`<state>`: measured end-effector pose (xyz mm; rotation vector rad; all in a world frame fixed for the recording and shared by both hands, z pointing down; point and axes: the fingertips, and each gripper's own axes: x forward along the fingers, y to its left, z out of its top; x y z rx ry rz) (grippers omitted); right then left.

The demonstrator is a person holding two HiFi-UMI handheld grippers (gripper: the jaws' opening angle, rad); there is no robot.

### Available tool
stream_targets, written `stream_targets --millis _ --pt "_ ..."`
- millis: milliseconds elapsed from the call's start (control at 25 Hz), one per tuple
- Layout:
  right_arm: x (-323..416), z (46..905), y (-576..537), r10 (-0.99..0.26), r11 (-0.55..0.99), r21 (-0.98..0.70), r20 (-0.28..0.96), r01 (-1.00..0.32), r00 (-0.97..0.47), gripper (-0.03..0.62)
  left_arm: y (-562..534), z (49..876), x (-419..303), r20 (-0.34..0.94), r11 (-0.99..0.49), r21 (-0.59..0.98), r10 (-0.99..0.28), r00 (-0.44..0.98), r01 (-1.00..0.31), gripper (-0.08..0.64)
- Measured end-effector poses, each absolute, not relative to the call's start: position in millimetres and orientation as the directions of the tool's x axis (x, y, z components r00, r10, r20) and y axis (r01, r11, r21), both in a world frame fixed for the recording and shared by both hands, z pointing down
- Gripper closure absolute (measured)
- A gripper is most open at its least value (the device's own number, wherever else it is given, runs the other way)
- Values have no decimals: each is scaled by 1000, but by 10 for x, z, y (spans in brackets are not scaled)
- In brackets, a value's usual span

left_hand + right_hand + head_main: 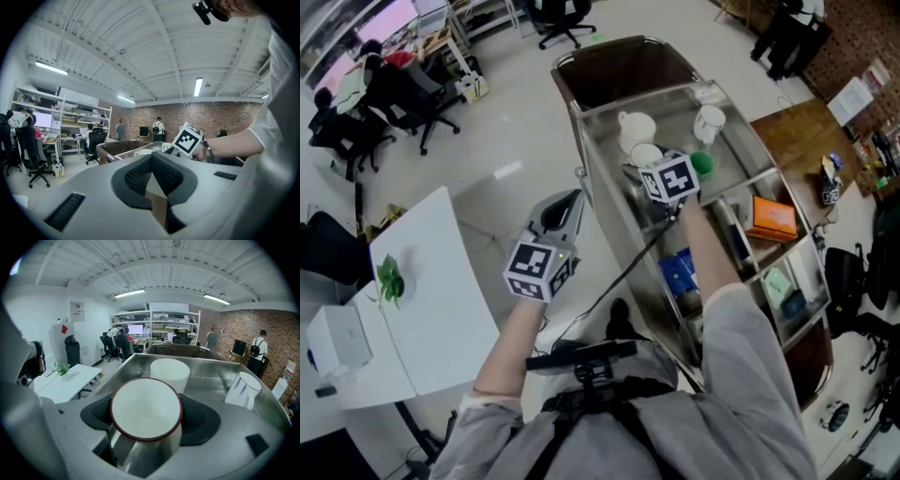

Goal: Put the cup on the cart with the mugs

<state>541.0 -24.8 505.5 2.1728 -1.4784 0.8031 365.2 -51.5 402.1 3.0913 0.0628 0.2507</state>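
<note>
In the right gripper view a steel cup [146,414] with a dark red rim and white inside sits between the pads of my right gripper [146,427], which is shut on it. The cup hangs over the steel top tray [213,373] of the cart [581,122]. Just beyond it stands a white mug [169,372], and a white mug with blue stripes [242,389] stands at the right. In the head view the right gripper [649,167] is over the tray beside the white mugs [635,127]. My left gripper [561,214] hangs left of the cart, shut and empty.
A white table [441,281] with a small plant [389,278] and a white box [337,339] stands at the left. The cart's lower shelves hold an orange box [771,217] and a blue pack [682,272]. A green object [702,162] lies in the tray. Office chairs [412,103] stand further back.
</note>
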Motion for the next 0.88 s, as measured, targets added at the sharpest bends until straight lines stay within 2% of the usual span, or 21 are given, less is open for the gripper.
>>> stream_targets --millis 560,760,880 --pt "5378 5163 -287 -667 -316 42 701 -948 253 176 -531 4105 3713 169 -998 56 44 985 35 557" --pt "5372 5194 -294 -647 -306 61 719 -950 255 123 -545 4119 3710 175 -998 54 45 984 36 557" --pt "5389 5162 -288 -650 -312 67 712 -948 265 123 -554 4130 3709 175 -998 57 45 983 36 557"
